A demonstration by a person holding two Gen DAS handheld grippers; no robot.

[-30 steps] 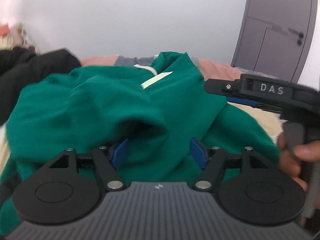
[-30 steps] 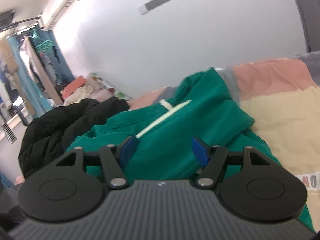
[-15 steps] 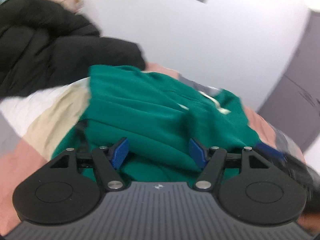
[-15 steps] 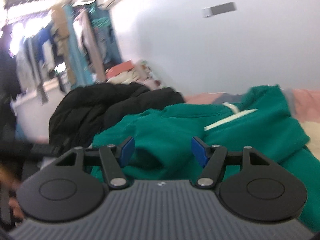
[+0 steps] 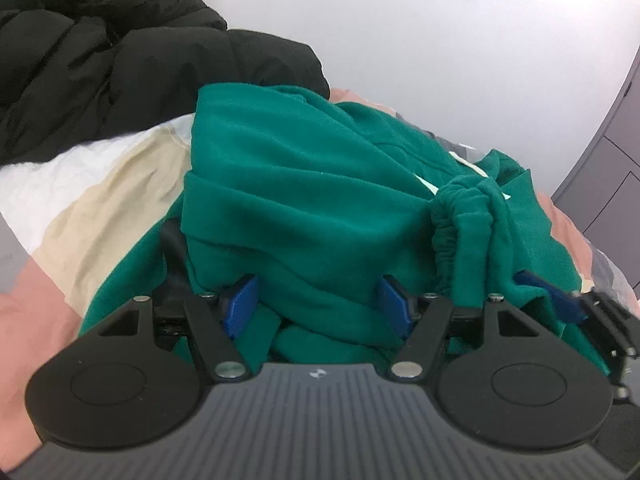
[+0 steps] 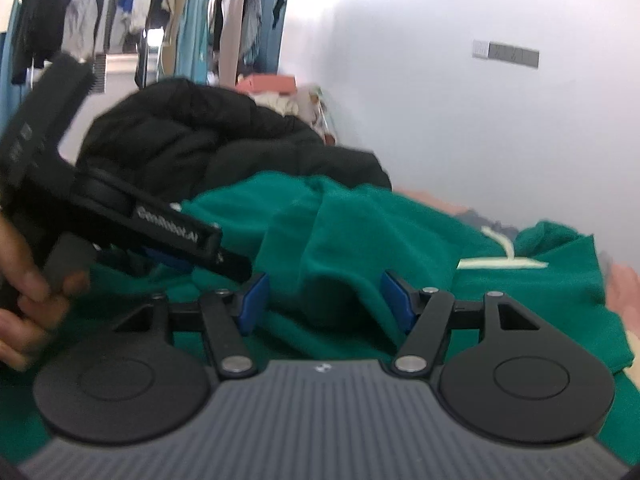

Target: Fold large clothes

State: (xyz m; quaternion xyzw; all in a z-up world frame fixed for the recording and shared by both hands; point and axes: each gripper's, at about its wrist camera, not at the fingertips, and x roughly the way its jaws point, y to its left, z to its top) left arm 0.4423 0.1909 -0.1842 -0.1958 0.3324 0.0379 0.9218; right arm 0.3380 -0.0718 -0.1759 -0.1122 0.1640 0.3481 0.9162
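While both my tongs are down at the near edge of the green hoodie (image 5: pixel 320 184), the garment lies heaped on the bed (image 5: pixel 100 200), straight ahead of me and running away toward the white wall (image 5: pixel 440 40).

My left tongs (image 5: pixel 316 306) stand spread, blue pads wide apart, with a thick roll of green fabric lying between them; I cannot see the pads pressing on it, so I call it straddled, not pinched. My right tongs (image 6: pixel 324 296) are also spread, with a raised fold of the hoodie between the pads and clear gaps on both sides.

What the next move turns on, as I judge it, is the hoodie's long axis. It runs from the hem under my tongs away to the hood end, where the pale drawstring (image 6: pixel 504 260) shows at the far right of the right view. A gathered cuff (image 5: pixel 464 216) sits bunched on top, to the right of my left tongs and nearer to my right ones, whose blue tip (image 5: pixel 556 300) shows just past it. So the sleeve belongs to my right hand, and the bulk at the left edge to my left hand (image 6: pixel 24 288).

A black puffy jacket (image 5: pixel 120 60) lies beyond the hoodie on the left and touches its far corner. If I drag that side outward I may snag it, so I would sooner draw the cloth toward me.
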